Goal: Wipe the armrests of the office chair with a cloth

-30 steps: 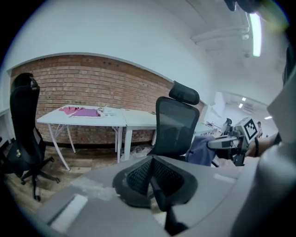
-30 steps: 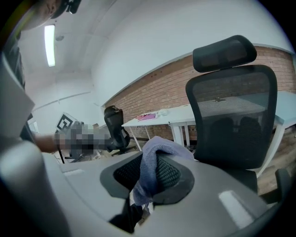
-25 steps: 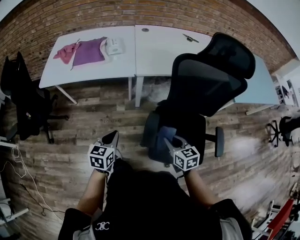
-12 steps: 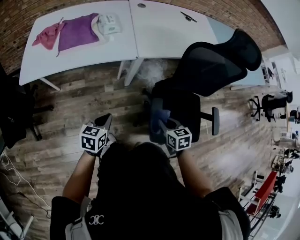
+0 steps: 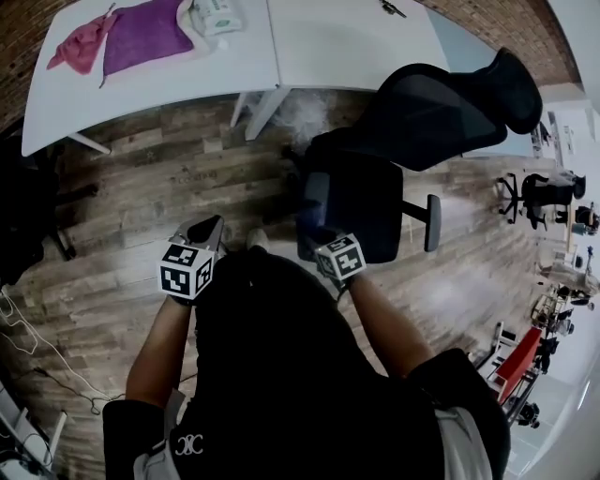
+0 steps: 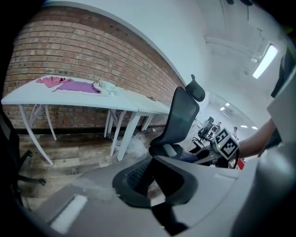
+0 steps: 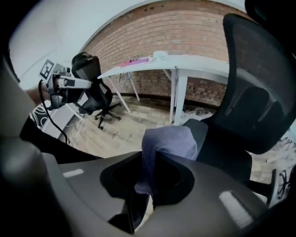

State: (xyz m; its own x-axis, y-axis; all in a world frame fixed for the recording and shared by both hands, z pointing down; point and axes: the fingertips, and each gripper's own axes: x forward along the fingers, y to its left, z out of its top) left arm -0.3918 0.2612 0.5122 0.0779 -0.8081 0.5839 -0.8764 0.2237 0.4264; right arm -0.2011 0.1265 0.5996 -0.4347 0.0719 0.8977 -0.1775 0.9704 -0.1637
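Note:
The black mesh office chair (image 5: 412,122) stands in front of me. In the right gripper view a blue-grey cloth (image 7: 169,141) bunches up between the jaws of my right gripper (image 7: 149,180), which is shut on it. The cloth rests on the chair's near armrest (image 7: 206,129). In the head view my right gripper (image 5: 323,246) sits at the near end of that armrest (image 5: 314,202), and the cloth is mostly hidden there. The other armrest (image 5: 431,223) is bare. My left gripper (image 5: 208,230) hangs shut and holds nothing, over the floor left of the chair.
White desks (image 5: 281,56) stand beyond the chair along a brick wall, with pink and purple cloths (image 5: 141,33) and a white object (image 5: 216,14) on top. Another black chair (image 5: 23,216) is at the far left, more chairs (image 5: 530,192) at the right. A cable (image 5: 23,333) lies on the wood floor.
The head view has tilted down and moved closer to the chair. My right gripper, still shut on the cloth, has drawn nearer to me along the armrest. The left gripper has hardly moved.

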